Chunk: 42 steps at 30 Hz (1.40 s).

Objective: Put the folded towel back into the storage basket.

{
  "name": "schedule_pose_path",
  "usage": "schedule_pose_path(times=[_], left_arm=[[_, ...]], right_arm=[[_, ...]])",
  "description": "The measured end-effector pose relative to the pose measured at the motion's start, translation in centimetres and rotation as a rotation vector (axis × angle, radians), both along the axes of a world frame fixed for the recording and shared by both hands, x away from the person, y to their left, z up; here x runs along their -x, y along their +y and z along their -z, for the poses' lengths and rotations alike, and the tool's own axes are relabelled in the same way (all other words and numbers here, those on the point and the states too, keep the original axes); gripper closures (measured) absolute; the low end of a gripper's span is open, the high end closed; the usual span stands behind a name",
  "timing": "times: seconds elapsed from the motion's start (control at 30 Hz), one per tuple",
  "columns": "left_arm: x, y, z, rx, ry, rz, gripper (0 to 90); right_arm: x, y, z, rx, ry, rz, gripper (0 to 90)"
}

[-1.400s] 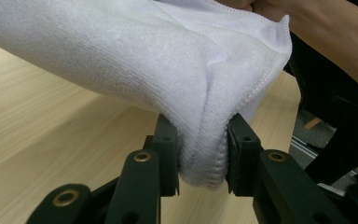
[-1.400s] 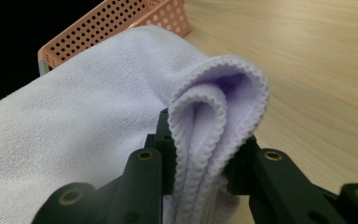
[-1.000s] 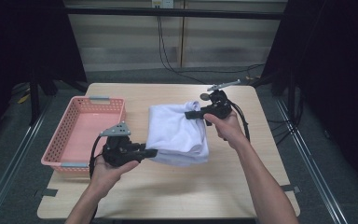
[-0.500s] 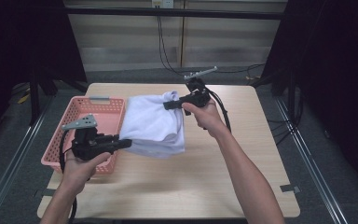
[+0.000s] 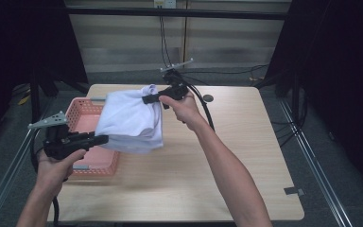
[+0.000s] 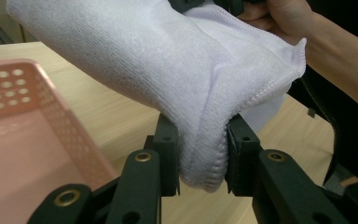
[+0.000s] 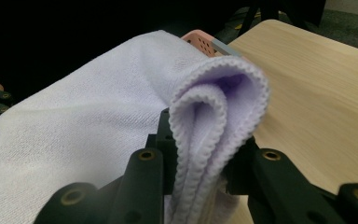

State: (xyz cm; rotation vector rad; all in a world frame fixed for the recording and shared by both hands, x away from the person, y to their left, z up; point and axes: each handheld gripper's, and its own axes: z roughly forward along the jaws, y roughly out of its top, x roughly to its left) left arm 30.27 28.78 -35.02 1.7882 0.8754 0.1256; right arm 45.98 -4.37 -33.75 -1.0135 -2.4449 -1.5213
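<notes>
A folded white towel [image 5: 130, 120] hangs in the air between the two grippers, above the table and the right edge of a pink basket [image 5: 82, 113]. My left gripper [image 5: 105, 138] is shut on the towel's near lower edge [image 6: 203, 158]. At the far top corner, my right gripper [image 5: 147, 100] is shut on the thick folded hem [image 7: 205, 140]. In the left gripper view the towel [image 6: 168, 70] stretches up toward the person's other hand. The pink basket [image 6: 23, 135] lies low at the left there.
The pink perforated basket stands at the table's left side, with its rim [image 7: 200, 39] showing behind the towel in the right gripper view. Light wood table [image 5: 227, 151] spreads to the right and front. A small dark round mark [image 5: 208, 98] lies near the back. Cables trail off the far edge.
Both grippers have carried the towel to the left and lifted it, from the table's middle to over the basket's right side. Both have stayed shut on it.
</notes>
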Motion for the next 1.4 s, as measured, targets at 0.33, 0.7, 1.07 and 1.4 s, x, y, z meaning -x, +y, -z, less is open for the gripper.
schedule_pose_path(times=[0.33,0.7,1.07,1.4], left_arm=[[0.1,4.7,-0.4,0.013,0.013,-0.097,70.4],[0.8,9.1,-0.1,0.001,0.027,-0.184,70.5],[0.3,11.9,2.2,0.000,0.089,-0.253,70.7],[-0.5,12.8,5.0,-0.064,0.170,-0.308,70.8]], right_arm=[[-1.3,5.6,-1.0,0.017,-0.003,-0.026,72.6],[-1.8,11.1,-0.9,0.042,-0.002,-0.041,72.6],[-1.8,14.6,1.8,0.040,-0.007,0.011,72.9],[-1.8,16.1,5.7,0.052,0.039,0.044,72.9]])
